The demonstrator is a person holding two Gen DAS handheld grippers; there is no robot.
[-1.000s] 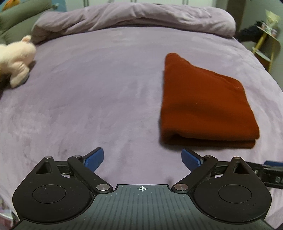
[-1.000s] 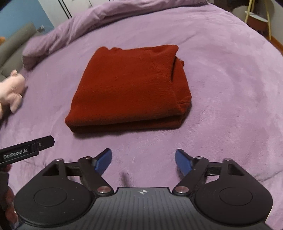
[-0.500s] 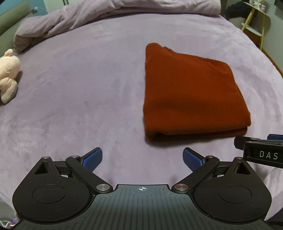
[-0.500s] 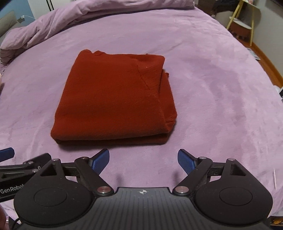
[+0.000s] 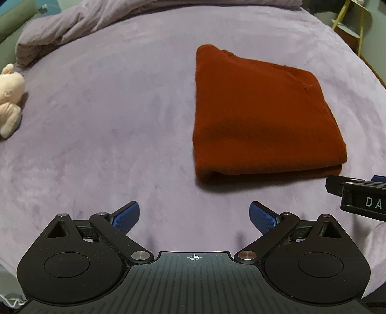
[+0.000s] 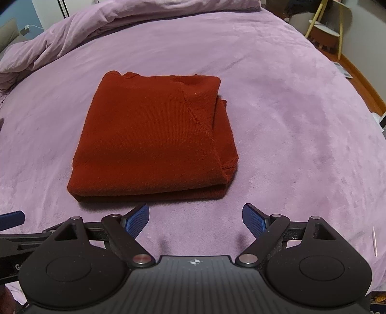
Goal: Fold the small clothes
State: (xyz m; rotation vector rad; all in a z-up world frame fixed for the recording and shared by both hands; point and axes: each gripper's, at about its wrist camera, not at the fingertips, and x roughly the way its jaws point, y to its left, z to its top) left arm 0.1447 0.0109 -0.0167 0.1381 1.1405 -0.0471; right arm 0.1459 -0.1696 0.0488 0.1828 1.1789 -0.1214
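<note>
A rust-red knitted garment (image 5: 260, 118) (image 6: 154, 142) lies folded into a thick rectangle on the purple bed cover (image 5: 108, 116) (image 6: 289, 120). My left gripper (image 5: 194, 217) hovers open over bare cover, nearer than the garment and to its left, with nothing between its blue pads (image 5: 126, 216). Just before the garment's near folded edge my right gripper (image 6: 195, 218) stands open and empty too. Part of the right gripper's body shows at the right edge of the left wrist view. The left one shows at the left edge of the right wrist view.
A bunched purple duvet (image 5: 79, 21) (image 6: 72, 36) lies along the far side of the bed. A pale pink soft toy (image 5: 9, 96) sits at the left edge. A yellow-legged stand (image 6: 325, 26) and wooden floor (image 6: 361, 79) are beyond the bed's right side.
Both views have tilted downward and swung, so the garment sits lower and closer in each view. The soft toy left the right wrist view. Both grippers stayed open and empty.
</note>
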